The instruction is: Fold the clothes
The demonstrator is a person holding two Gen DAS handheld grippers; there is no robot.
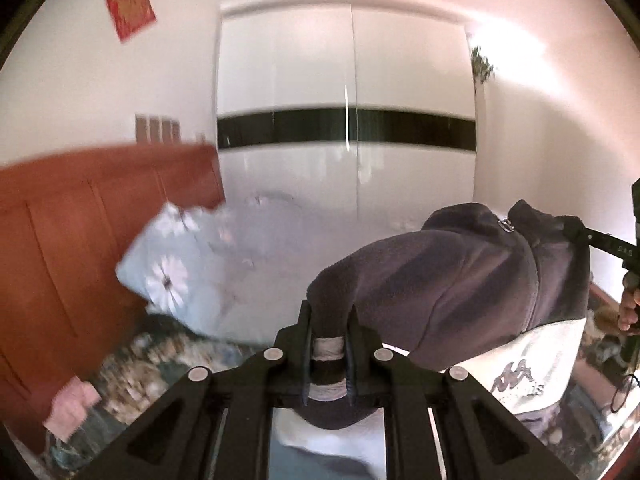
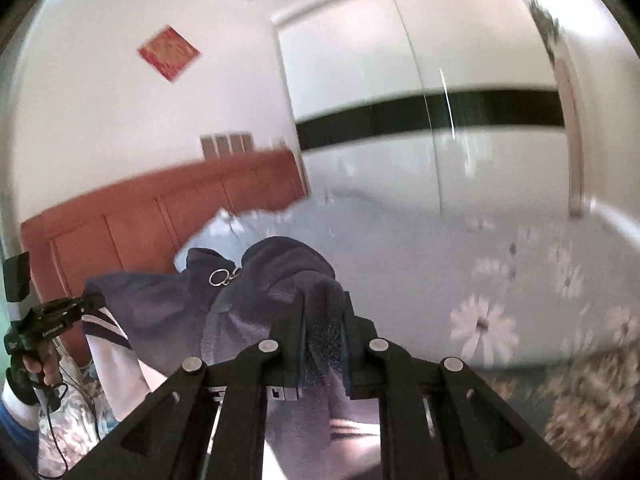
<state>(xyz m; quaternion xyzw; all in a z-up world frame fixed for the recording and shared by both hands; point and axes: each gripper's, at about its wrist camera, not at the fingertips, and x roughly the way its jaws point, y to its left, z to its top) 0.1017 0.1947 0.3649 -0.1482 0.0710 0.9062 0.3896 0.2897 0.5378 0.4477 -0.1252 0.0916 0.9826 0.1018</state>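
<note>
The jacket (image 1: 460, 280) is cut off below the wardrobe (image 1: 344, 128), which is smeared by blur; the jacket's white logo cannot be read

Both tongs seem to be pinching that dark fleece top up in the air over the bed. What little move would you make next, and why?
Probably lower it flat onto the bed. The left tongs and right tongs are each shut on a bunched edge of the fleece top, which hangs between them still crumpled; folding likely needs it spread on a surface first.
</note>
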